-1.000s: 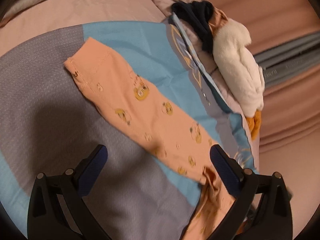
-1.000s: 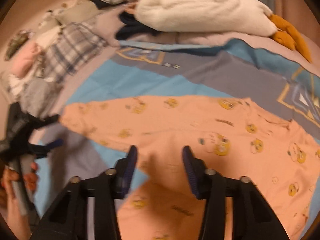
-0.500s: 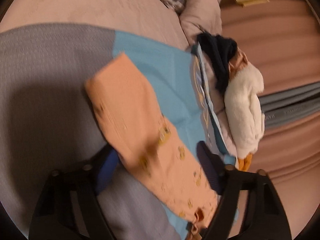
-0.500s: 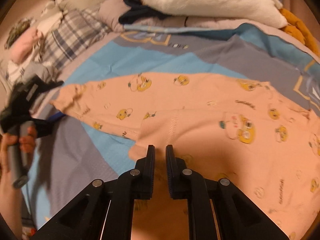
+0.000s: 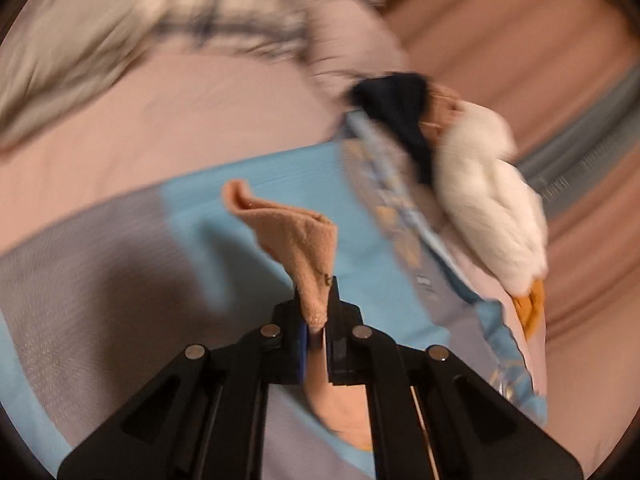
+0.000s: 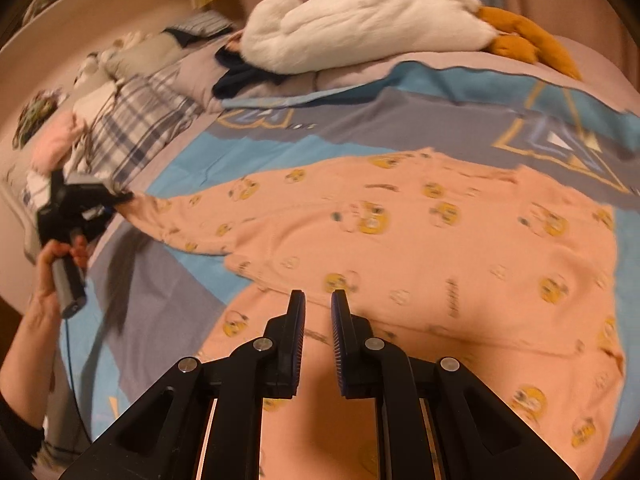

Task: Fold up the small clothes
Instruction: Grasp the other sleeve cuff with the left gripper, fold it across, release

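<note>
The left hand-held gripper has just clamped shut on the cuff of a peach sleeve, the fabric pinched between its jaws and lifted off the bed, as a person folds small clothes. Seen from the right wrist camera, that same hand-held gripper sits at the far left of the scene in the person's hand, drawing the sleeve end taut. The right hand-held gripper hovers near the garment's middle with its jaws narrowly parted and nothing visibly between them; whether its tips touch the cloth cannot be told. The peach baby garment, printed with small yellow cartoon figures, lies spread nearly flat across a blue-and-grey blanket on the bed. A white stuffed duck rests along the far edge, with a dark piece of clothing beside it and a heap of plaid and pale laundry at far left. The fold looks barely begun: one sleeve is gripped and raised, but no part yet lies doubled over the body, and the remaining folds all appear still to be made.
</note>
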`<action>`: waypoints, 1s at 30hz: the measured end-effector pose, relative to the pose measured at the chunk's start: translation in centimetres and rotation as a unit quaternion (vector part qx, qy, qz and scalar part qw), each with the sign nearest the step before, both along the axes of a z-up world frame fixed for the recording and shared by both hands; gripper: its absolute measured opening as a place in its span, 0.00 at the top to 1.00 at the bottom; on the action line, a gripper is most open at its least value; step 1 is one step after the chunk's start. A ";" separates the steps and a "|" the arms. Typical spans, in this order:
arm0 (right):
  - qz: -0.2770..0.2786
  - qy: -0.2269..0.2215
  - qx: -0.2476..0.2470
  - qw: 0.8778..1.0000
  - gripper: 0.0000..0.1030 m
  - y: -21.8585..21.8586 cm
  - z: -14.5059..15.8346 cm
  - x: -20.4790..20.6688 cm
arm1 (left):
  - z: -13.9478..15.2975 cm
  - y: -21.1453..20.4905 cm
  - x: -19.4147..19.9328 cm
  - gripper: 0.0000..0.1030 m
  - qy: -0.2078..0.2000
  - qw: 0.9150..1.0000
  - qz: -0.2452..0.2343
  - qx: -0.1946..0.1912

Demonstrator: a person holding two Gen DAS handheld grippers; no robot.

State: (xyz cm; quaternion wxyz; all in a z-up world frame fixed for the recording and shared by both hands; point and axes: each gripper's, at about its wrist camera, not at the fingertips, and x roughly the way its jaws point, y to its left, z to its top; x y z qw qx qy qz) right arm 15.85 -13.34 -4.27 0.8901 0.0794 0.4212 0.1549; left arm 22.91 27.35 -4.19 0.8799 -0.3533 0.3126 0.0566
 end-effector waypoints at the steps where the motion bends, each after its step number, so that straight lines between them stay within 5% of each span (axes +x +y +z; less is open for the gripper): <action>1: -0.009 -0.001 0.006 1.000 0.87 -0.9 0.1 -0.4 | 1.4 -1.6 0.1 0.95 -0.013 1.000 -0.017 0.014; 5: -0.045 -0.005 0.030 0.999 0.87 -3.6 0.5 -2.0 | 6.1 -9.3 0.3 0.95 -0.056 0.992 -0.094 0.061; 10: -0.091 -0.013 0.044 0.995 0.87 -7.7 0.9 -4.5 | 8.9 -22.0 0.0 0.95 -0.083 0.968 -0.211 0.107; 13: -0.124 -0.017 0.052 0.991 0.87 -10.5 1.0 -6.1 | 8.3 -28.9 -0.4 0.94 -0.079 0.951 -0.270 0.126; 18: -0.177 -0.015 0.069 0.982 0.87 -14.8 0.5 -8.6 | 3.1 -40.6 -1.5 0.90 -0.039 0.913 -0.365 0.179; 20: -0.195 -0.010 0.072 0.978 0.87 -16.1 0.2 -9.5 | -0.3 -44.5 -1.8 0.70 -0.004 0.896 -0.395 0.202; 21: -0.201 -0.007 0.073 0.977 0.87 -16.6 0.0 -9.8 | -1.2 -45.2 -1.6 0.41 0.008 0.892 -0.403 0.206; 22: -0.206 -0.004 0.075 0.976 0.87 -17.0 -0.1 -10.0 | -2.8 -46.3 -1.7 0.27 0.021 0.885 -0.414 0.211; 26: -0.226 -0.004 0.077 0.971 0.87 -18.8 -0.4 -11.0 | -4.7 -47.3 -2.1 0.16 0.030 0.870 -0.439 0.222; 30: -0.232 -0.006 0.088 0.969 0.87 -19.4 -0.5 -11.1 | -3.3 -45.3 -3.8 0.13 -0.003 0.870 -0.451 0.197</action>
